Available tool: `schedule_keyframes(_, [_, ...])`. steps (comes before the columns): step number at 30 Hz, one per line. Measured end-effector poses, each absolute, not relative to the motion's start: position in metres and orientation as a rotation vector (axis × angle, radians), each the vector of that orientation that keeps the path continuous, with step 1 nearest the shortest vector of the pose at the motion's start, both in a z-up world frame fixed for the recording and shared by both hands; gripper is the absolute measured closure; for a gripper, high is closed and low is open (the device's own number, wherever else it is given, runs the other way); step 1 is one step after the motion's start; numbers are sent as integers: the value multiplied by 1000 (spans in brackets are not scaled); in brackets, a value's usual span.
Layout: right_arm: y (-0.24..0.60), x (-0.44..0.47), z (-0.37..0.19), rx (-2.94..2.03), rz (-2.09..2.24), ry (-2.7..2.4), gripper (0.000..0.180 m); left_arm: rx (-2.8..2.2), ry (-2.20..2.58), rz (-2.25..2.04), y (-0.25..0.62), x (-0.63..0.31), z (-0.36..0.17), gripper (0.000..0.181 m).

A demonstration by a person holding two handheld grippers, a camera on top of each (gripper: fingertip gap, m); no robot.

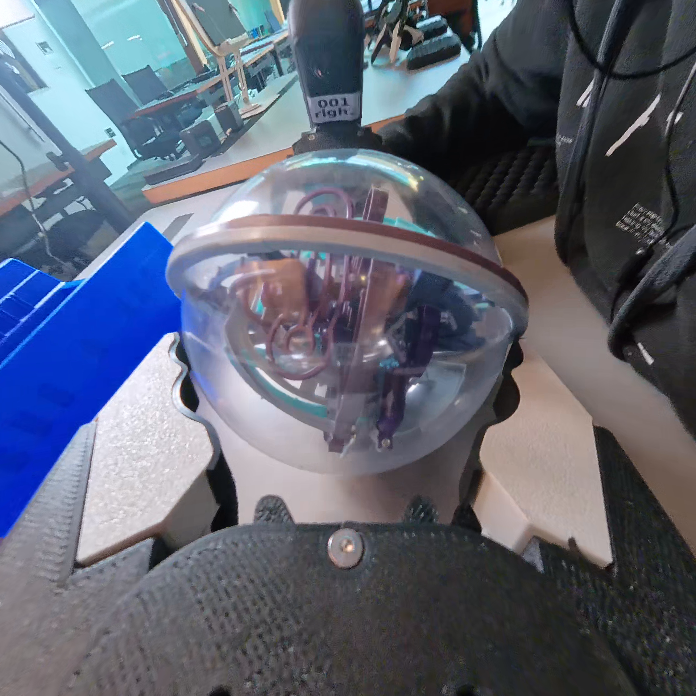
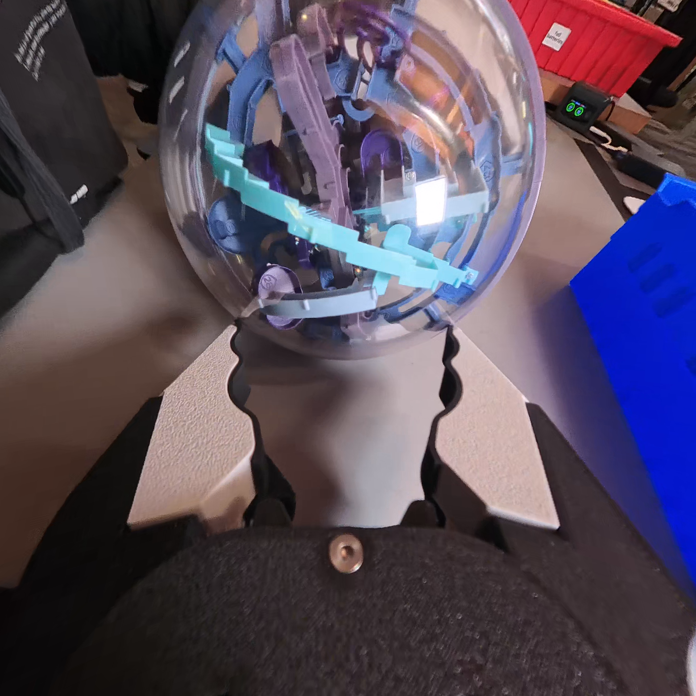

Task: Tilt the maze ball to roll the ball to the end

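Left wrist view: clear maze ball (image 1: 346, 312) (purple, teal tracks inside).

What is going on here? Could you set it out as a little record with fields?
Main object: clear plastic maze ball with purple, teal and blue tracks inside
Held by: left gripper and right gripper, fingertips against opposite sides of the sphere
Small ball inside: cannot be made out
Under it: pale table
Nearby: blue plastic bin; red plastic bin, farther back
Person: dark jacket sleeve behind the sphere
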State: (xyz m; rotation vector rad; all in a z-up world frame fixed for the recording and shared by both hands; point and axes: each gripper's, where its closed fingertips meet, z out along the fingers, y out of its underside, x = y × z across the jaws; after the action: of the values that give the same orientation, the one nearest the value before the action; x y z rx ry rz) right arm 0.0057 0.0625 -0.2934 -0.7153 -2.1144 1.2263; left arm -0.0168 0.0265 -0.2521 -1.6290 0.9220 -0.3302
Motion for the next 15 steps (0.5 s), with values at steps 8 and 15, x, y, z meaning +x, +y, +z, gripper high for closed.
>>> schedule_keyframes(8, [70,2,-291,-630,1079,-2091,79,-1619,1006,-195,28,-18,-256,22])
schedule_keyframes(15, [100,-5,-300,-860,1028,-2097,88,-1587,1093,181,45,-38,-262,23])
